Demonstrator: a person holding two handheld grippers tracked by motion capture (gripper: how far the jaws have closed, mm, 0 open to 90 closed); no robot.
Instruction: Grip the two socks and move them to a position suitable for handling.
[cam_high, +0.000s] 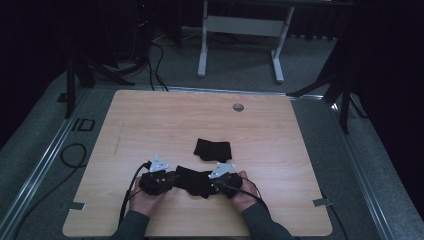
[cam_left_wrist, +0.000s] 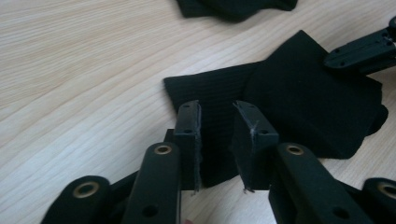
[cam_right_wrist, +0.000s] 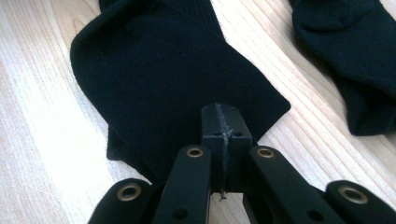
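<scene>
Two black socks lie on the wooden table: the near sock stretches between the two grippers at the table's near edge, and the far sock lies folded just beyond it, apart from it. The left gripper stands low at the near sock's cuff end, its jaws part open with a gap between the pads, fabric beneath them. The right gripper is pressed closed, pinching the other end of the near sock.
</scene>
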